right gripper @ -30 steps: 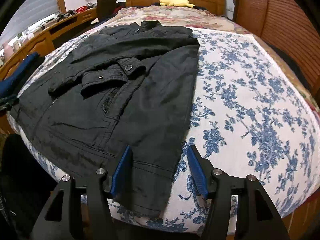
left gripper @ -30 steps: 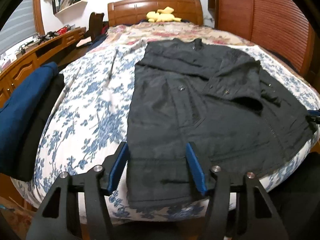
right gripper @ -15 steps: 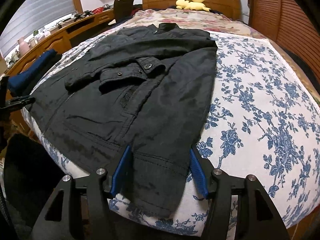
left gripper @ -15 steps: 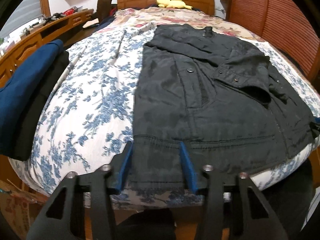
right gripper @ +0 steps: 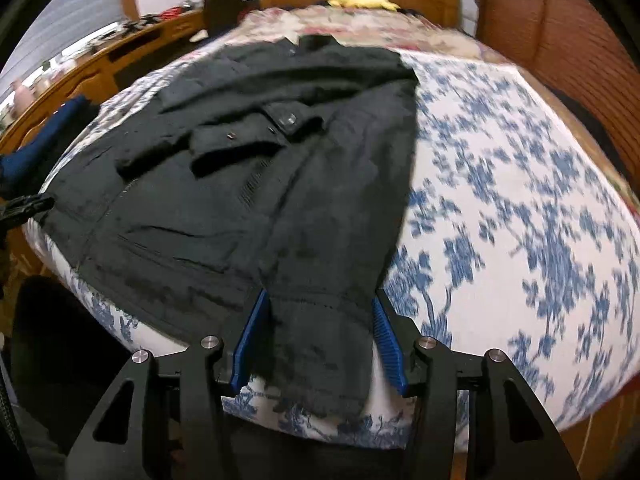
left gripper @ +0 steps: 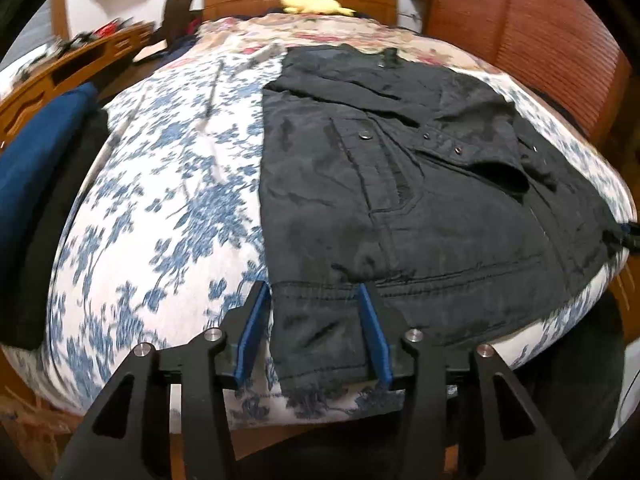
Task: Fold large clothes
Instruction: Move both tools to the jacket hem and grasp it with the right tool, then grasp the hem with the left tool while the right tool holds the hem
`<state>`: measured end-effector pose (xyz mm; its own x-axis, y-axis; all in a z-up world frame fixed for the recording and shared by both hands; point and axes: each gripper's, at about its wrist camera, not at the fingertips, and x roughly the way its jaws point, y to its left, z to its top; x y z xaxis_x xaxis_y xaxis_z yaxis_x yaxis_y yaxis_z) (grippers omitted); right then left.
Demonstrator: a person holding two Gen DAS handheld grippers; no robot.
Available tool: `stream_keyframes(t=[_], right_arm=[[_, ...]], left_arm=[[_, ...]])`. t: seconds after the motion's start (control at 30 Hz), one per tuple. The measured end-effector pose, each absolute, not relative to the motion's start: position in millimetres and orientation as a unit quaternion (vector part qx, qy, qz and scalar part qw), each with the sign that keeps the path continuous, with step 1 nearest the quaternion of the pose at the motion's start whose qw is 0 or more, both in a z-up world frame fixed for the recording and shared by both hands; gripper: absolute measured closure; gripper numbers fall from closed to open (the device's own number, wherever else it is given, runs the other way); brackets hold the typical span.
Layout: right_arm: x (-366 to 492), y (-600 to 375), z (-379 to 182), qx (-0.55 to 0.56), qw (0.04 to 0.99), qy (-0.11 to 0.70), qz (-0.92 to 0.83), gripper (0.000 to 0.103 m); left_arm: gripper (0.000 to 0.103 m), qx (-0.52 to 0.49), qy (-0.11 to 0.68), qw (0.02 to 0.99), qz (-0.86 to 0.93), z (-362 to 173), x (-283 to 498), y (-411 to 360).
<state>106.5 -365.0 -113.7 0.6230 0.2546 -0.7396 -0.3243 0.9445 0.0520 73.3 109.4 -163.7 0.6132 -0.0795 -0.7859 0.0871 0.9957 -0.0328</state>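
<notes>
Now, in the left wrist view, the left gripper (left gripper: 316, 336) straddles the jacket's (left gripper: 400, 184) near hem corner at the bed's (left gripper: 160, 200) foot edge; its jaws narrowed a moment ago yet stand released, pads clear of the cloth. Over in the right wrist view, the right gripper (right gripper: 320, 344) brackets the jacket's (right gripper: 260, 168) other hem corner at that same bed (right gripper: 520, 220) edge, jaws just closing in and not yet pinching, so both hem corners look lined up for the lift toward the collar.
</notes>
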Motion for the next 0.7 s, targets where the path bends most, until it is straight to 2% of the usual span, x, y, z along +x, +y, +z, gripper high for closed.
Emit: stream_keyframes(t=[0.17,0.23,0.3,0.37,0.4,0.63,0.7], right_arm=[[110,-351,-116,-0.057,0.892,0.427,0.135,0.044],[112,-347,-114,-0.048,0.894,0.426,0.13,0.047],[112,-344,-111,-0.042,0.897,0.42,0.132,0.062],[111,-342,-104,-0.033,0.903,0.405,0.142,0.082],[109,-342,-102,-0.029,0.907,0.394,0.145,0.085],[101,-352,-99,0.002,0.917,0.369,0.153,0.086],[103,-359,-101,0.007,0.914,0.373,0.158,0.083]], left_arm=[[0.055,0.011,0.439,0.896,-0.071,-164,80,110],[0.055,0.013,0.443,0.893,-0.079,-163,81,110],[0.055,0.014,0.448,0.89,-0.086,-163,80,111],[0.055,0.019,0.452,0.887,-0.088,-162,77,111],[0.055,0.025,0.452,0.887,-0.088,-162,75,109],[0.055,0.036,0.444,0.893,-0.069,-164,64,103],[0.06,0.031,0.441,0.895,-0.061,-163,61,102]])
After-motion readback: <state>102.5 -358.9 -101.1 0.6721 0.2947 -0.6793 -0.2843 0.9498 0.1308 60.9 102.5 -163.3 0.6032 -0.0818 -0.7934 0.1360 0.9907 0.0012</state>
